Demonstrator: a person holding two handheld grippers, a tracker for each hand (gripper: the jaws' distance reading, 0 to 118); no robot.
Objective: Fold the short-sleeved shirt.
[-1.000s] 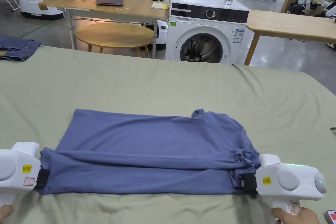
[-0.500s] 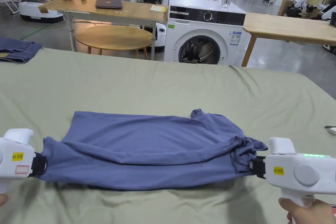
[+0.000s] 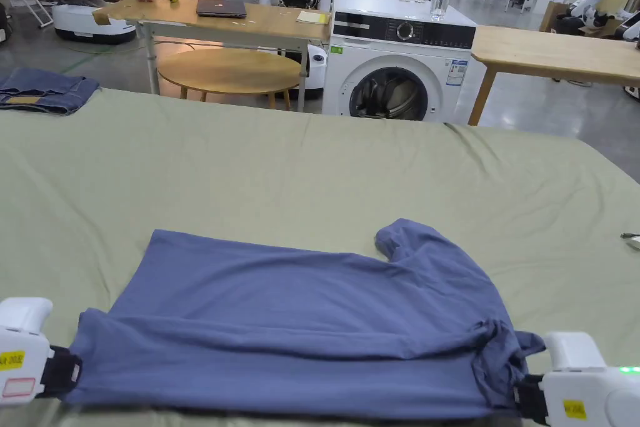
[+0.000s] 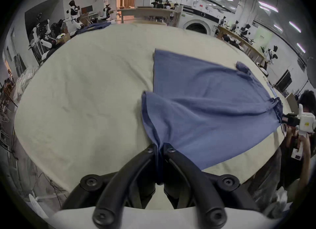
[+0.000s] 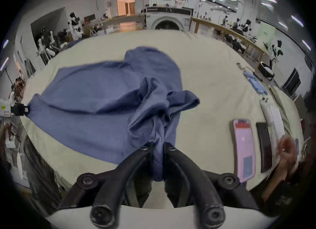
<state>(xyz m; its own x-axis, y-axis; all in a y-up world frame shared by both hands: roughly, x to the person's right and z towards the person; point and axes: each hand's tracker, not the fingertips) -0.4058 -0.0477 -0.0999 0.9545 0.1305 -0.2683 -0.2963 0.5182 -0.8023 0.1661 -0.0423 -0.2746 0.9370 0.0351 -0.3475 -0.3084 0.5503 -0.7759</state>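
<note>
A blue short-sleeved shirt lies stretched sideways on the green-covered table, its near edge folded lengthwise over itself. At the shirt's left end, my left gripper is shut on the hem; the left gripper view shows the cloth pinched between its black jaws. My right gripper is shut on the bunched sleeve and shoulder end at the right; in the right gripper view the fabric gathers into its jaws. One sleeve sticks up at the far edge.
Folded jeans lie at the table's far left corner. Phones and papers sit on the table to the right of the shirt. Beyond the table stand a washing machine and wooden tables.
Both grippers, still holding the shirt ends, have drawn the near edge back toward the person and down. The shirt lies flatter and lower in view; the head camera shifted too.
</note>
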